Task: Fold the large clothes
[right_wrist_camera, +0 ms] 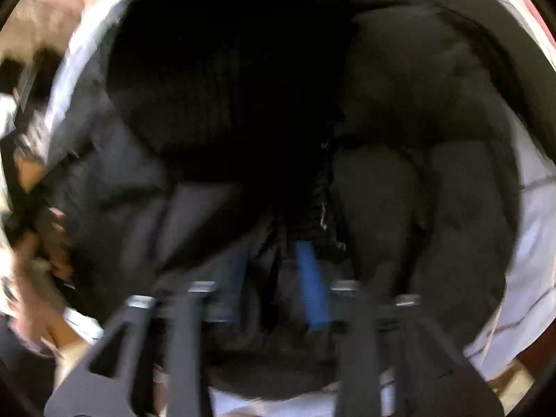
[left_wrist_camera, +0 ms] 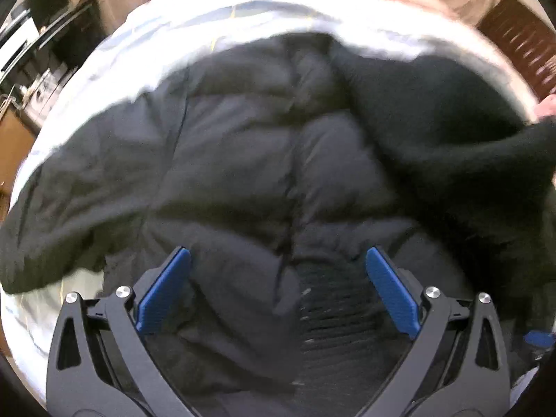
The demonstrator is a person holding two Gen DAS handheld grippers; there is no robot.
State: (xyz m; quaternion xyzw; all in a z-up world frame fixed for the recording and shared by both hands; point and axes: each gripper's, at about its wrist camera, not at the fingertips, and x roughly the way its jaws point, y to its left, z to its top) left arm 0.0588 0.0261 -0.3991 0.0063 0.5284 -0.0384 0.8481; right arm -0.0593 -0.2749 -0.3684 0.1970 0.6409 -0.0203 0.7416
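A black puffer jacket (left_wrist_camera: pixel 243 146) lies spread on a pale sheet (left_wrist_camera: pixel 173 34), its front seam running up the middle and one sleeve stretched out to the left. My left gripper (left_wrist_camera: pixel 278 260) hovers open over the near part of the jacket, its blue pads (left_wrist_camera: pixel 166 288) wide apart either side of a ribbed knit patch (left_wrist_camera: pixel 333 299). In the blurred right wrist view the jacket (right_wrist_camera: pixel 434 139) fills the frame. My right gripper (right_wrist_camera: pixel 276 271) points down at it. Its blue pads (right_wrist_camera: pixel 312 285) stand apart with dark cloth showing in the gap, and neither pad visibly presses on it.
A person's black knit sleeve (left_wrist_camera: pixel 469 160) and hand (left_wrist_camera: pixel 547 106) reach in from the right over the jacket. Dark shelving (left_wrist_camera: pixel 45 34) stands beyond the sheet at the left, a wooden slatted piece (left_wrist_camera: pixel 521 41) at the far right. The sheet's edge (right_wrist_camera: pixel 531 243) shows at the right.
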